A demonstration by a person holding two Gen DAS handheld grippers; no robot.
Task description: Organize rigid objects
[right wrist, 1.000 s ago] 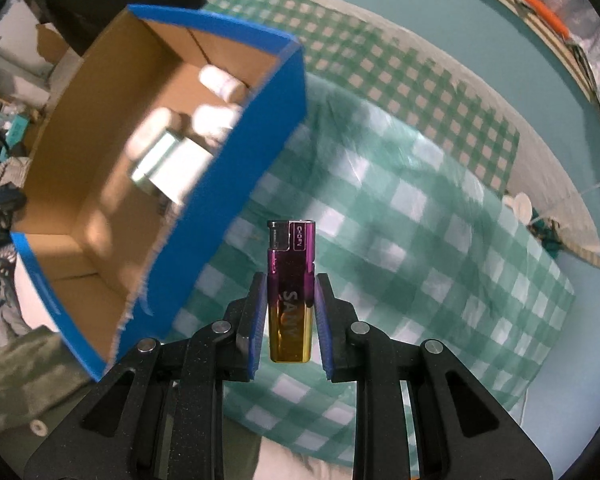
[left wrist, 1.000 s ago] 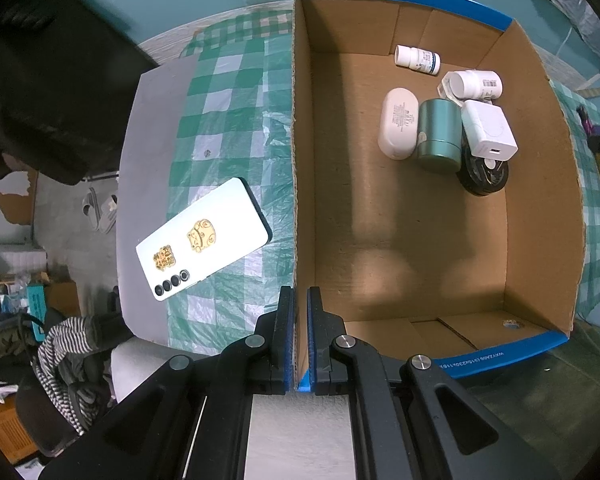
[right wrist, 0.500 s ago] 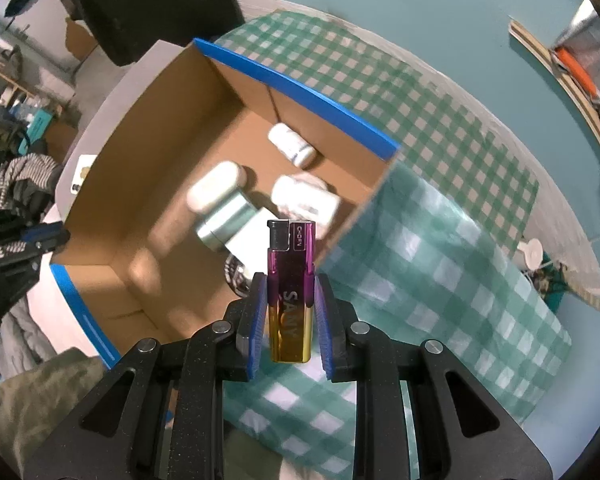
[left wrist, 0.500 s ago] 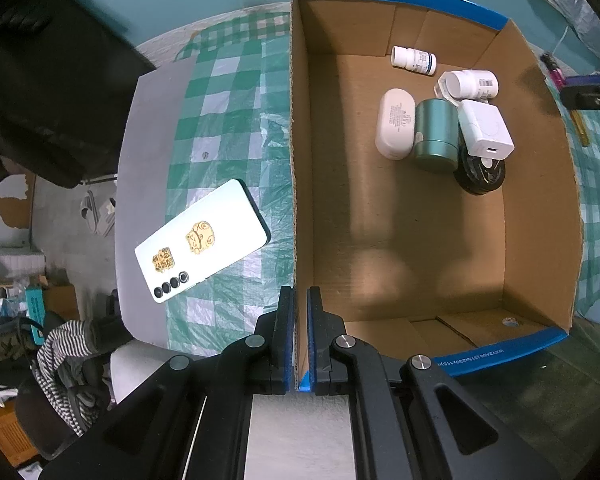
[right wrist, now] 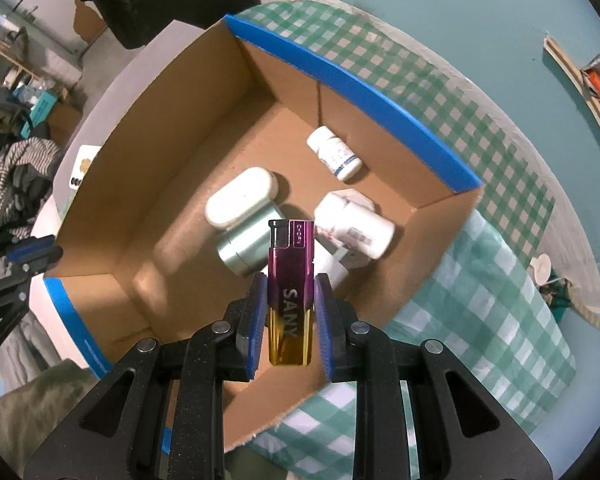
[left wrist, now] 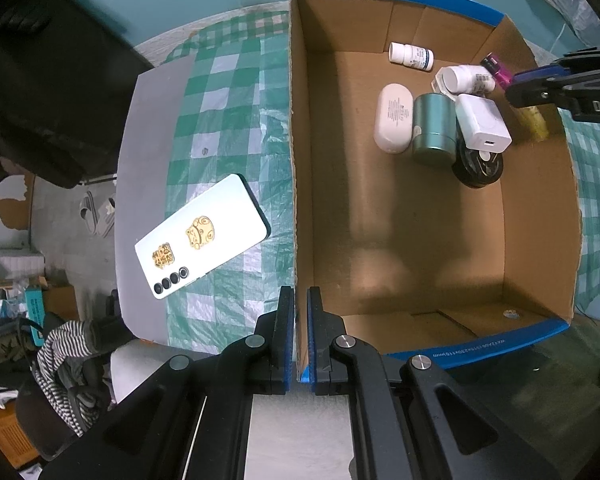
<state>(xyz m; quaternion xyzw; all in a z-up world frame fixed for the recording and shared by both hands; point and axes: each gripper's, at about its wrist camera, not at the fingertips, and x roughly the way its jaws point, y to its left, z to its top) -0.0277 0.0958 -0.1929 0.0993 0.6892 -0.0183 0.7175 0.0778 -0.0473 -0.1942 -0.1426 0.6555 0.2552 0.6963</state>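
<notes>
A purple and gold lighter (right wrist: 290, 292) hangs above the inside of the open cardboard box (right wrist: 160, 160), over the items lying there. My right gripper (right wrist: 291, 308) is shut on its lower half. In the left wrist view the same lighter (left wrist: 496, 68) and my right gripper (left wrist: 518, 90) show over the box's far right side. My left gripper (left wrist: 298, 320) is shut on the left wall of the box (left wrist: 420, 240) near its front corner.
On the box floor lie two white pill bottles (left wrist: 412, 56), a white oval case (left wrist: 394, 118), a green tin (left wrist: 434, 128), a white charger (left wrist: 484, 126) and a black round item (left wrist: 478, 168). A white phone (left wrist: 202, 236) lies on the checked cloth (left wrist: 228, 120) left of the box.
My right gripper has carried the lighter from beside the box's right wall to over its inside. The left gripper and the box have kept still.
</notes>
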